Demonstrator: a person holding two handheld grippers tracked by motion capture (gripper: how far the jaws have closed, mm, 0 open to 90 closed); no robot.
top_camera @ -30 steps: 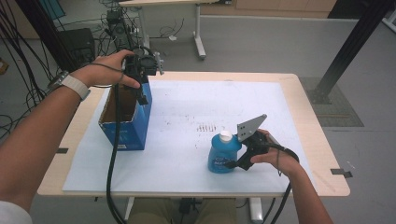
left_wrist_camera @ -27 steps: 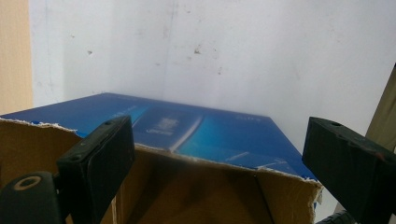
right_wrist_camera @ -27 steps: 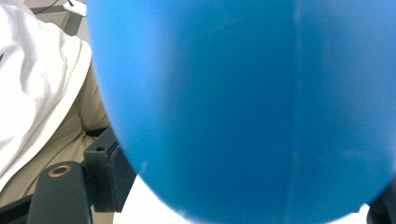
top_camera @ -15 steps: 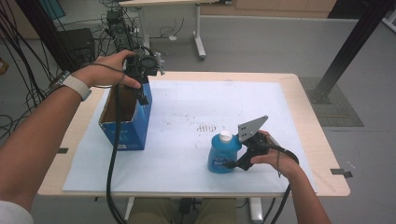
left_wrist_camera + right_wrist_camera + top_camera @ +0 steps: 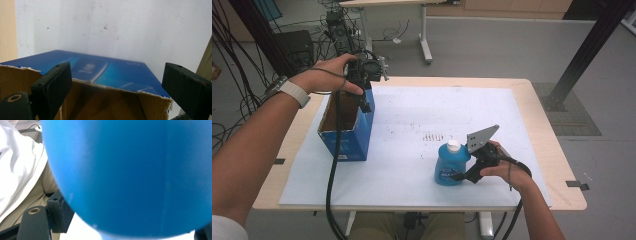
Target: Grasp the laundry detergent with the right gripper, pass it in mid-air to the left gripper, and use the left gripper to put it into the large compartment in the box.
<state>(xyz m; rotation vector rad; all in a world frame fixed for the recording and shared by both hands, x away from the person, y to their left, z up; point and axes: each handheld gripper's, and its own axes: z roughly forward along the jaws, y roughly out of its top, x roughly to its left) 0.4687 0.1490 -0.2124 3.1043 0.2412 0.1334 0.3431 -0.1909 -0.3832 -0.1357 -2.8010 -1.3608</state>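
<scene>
White paper covers our table [image 5: 412, 115]. Our right gripper [image 5: 464, 172] clasps the round blue plastic bottle [image 5: 451, 165] near the front; our left gripper [image 5: 362, 100], jaws spread, hovers over the open blue cardboard box [image 5: 344, 142]. We should lift the bottle upright, keeping the box steady.

I worked at a pale wooden desk [image 5: 557, 165] covered almost wholly by a white sheet [image 5: 452, 107], lightly smudged near its middle. Beyond it the floor [image 5: 512, 55] was plain grey. A second table [image 5: 424, 35] stood farther back on a white leg, with loose cables [image 5: 394, 32] on the floor beside it. More black cables [image 5: 242, 65] hung at my left, and a black post [image 5: 589, 45] slanted up at my right.
</scene>
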